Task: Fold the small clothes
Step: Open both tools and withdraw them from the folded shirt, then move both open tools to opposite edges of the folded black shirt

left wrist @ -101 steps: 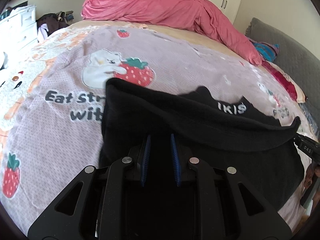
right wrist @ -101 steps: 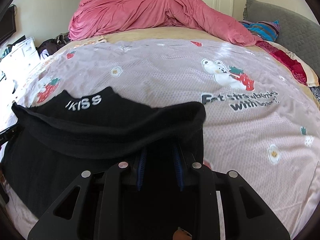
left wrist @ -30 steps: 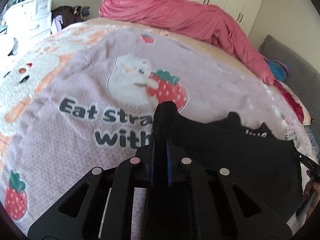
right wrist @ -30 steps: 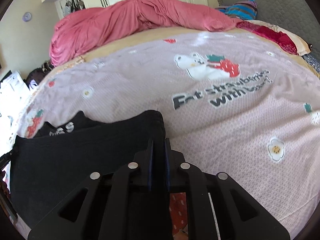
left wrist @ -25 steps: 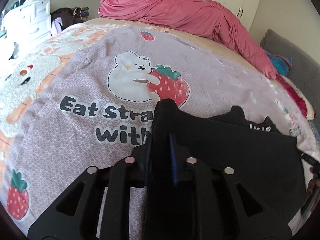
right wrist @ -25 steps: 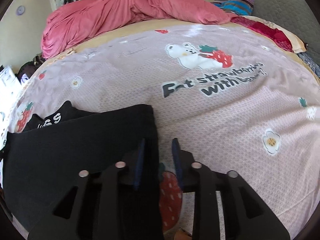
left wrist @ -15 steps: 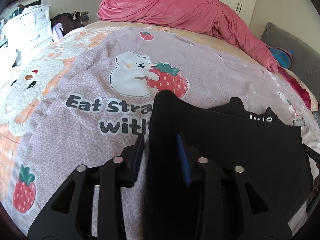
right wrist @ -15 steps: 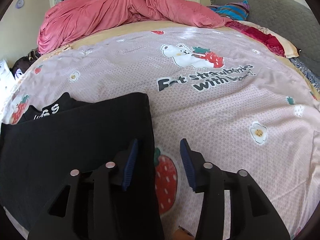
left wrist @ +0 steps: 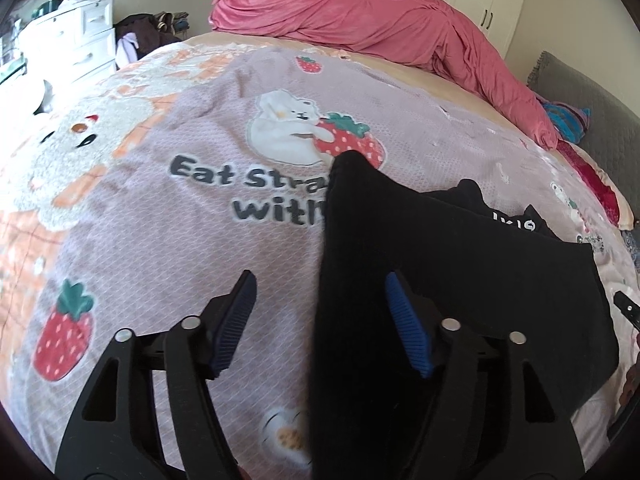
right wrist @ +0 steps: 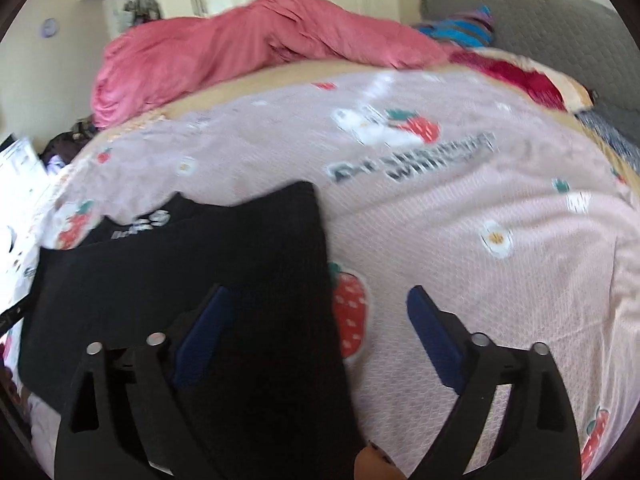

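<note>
Black garment (left wrist: 440, 280) lies flat on the bed (left wrist: 160, 208), folded over itself, with a strip of white lettering peeking out past its far edge. It sits on the printed bedspread between the two tools, one side edge under each.

Left tool (left wrist: 324, 320) first: its jaws are opening right now, blue pads spread, and the garment's left edge runs between them without either pad pressing on it. Right tool (right wrist: 320, 320), same story: jaws opening, very wide, the garment's right edge lying between the pads and nothing pinched. The right wrist view is blurred, so fine detail there is hard to read.

So this looks like the let-go after a fold. To do it well, I'd say let both tools finish spreading before drawing them away, so no pad drags the top layer and spoils the crease. Pull out low and along the cloth edge rather than across it. Check that the two side edges sit square; the far left corner (left wrist: 352, 160) rises in a small peak and may want patting down. Then a second fold, by my reckoning, would want fresh pinches on matching corners.

The count: one black garment, two tools, one bed, one heaped pink duvet (left wrist: 380, 16) at the far end. One white chest of drawers (left wrist: 76, 44) stands off to the left.
</note>
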### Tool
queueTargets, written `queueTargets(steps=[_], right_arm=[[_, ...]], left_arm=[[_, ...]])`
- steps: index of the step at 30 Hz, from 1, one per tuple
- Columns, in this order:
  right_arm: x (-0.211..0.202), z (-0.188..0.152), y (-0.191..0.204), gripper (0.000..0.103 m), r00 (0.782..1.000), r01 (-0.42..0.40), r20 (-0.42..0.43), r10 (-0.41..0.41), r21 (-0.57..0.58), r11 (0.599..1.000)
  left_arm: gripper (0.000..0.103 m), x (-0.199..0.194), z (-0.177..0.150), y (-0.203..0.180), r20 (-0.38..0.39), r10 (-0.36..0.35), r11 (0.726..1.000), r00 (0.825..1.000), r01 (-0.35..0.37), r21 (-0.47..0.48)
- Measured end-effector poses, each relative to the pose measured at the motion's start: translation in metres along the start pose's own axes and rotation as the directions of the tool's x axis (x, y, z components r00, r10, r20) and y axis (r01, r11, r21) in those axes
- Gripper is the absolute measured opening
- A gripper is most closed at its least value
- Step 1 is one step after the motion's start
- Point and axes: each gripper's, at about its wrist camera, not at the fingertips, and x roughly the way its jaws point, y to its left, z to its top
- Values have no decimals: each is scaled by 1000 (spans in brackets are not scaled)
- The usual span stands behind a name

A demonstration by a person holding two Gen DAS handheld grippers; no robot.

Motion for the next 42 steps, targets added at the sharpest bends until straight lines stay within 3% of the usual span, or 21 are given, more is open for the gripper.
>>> queueTargets(steps=[7, 10, 17, 25, 42], right_arm=[[-22, -10, 47, 97, 996, -76, 41, 83, -154, 985], [-26, -16, 61, 97, 992, -115, 29, 122, -184, 976], [-44, -31, 96, 98, 979, -187, 34, 202, -258, 948], [-66, -44, 143, 98, 954, -273, 26, 299, -343, 899], [-61, -84, 236, 98, 940, -318, -70, 333, -527, 788]], left_arm=[[88, -21, -1, 24, 11, 34, 998, 999, -34, -48], [94, -31, 0, 34, 23, 48, 996, 999, -46, -71], [94, -61, 4, 48, 59, 49, 993, 997, -42, -108], [94, -79, 7, 50, 70, 30, 997, 997, -25, -76], [94, -65, 10, 59, 51, 49, 995, 998, -44, -90]])
